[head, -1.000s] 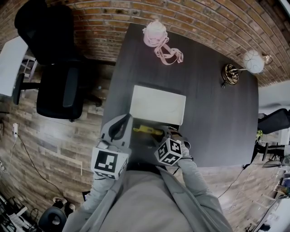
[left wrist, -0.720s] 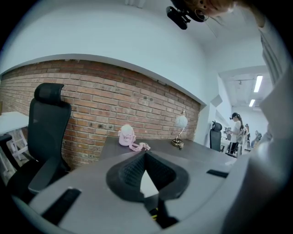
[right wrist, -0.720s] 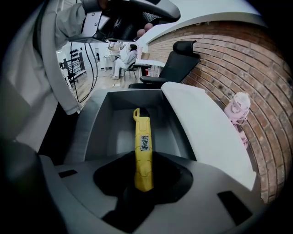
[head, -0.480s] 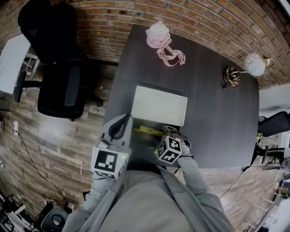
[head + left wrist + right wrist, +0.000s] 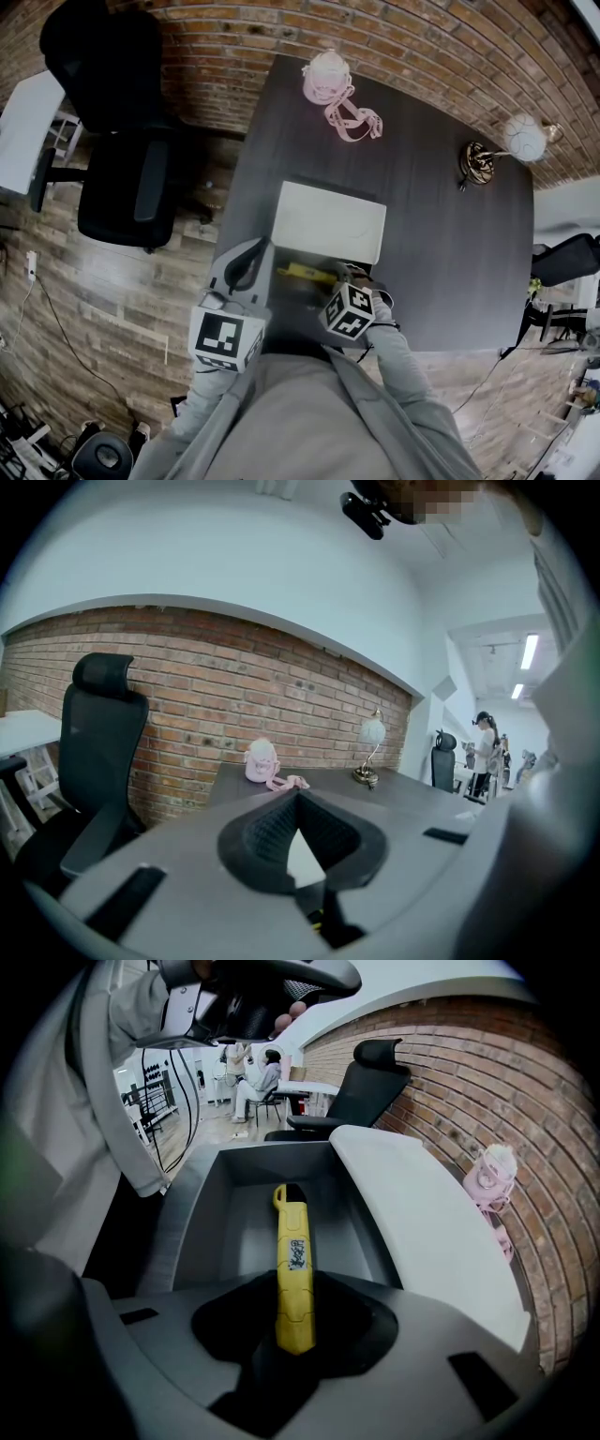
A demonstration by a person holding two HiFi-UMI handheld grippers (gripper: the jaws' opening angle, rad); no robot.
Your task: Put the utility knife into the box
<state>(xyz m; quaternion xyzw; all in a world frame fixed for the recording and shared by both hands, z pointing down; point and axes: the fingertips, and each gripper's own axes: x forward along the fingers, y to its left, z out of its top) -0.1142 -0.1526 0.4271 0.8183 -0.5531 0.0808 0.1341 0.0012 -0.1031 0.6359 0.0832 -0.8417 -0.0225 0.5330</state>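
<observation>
Right tool [image 5: 296,1321]: clamped on yellow utility knife [image 5: 292,1260], over open box [image 5: 220,1222].
Left tool [image 5: 298,808]: jaws together, empty, beside box.

The utility knife [image 5: 292,1274] is yellow with a small pale label. The box [image 5: 328,220] has a white lid and a grey inside. The bench [image 5: 441,225] is charcoal woodgrain. The left tool [image 5: 251,262] and right tool [image 5: 339,274] are grey, their cubes black-and-white squares. At the frame's top, the brick wall [image 5: 234,52] is red-brown and the bottle [image 5: 323,77] pink.

Even, soft indoor light; strong fisheye bending and dark vignetted corners.
</observation>
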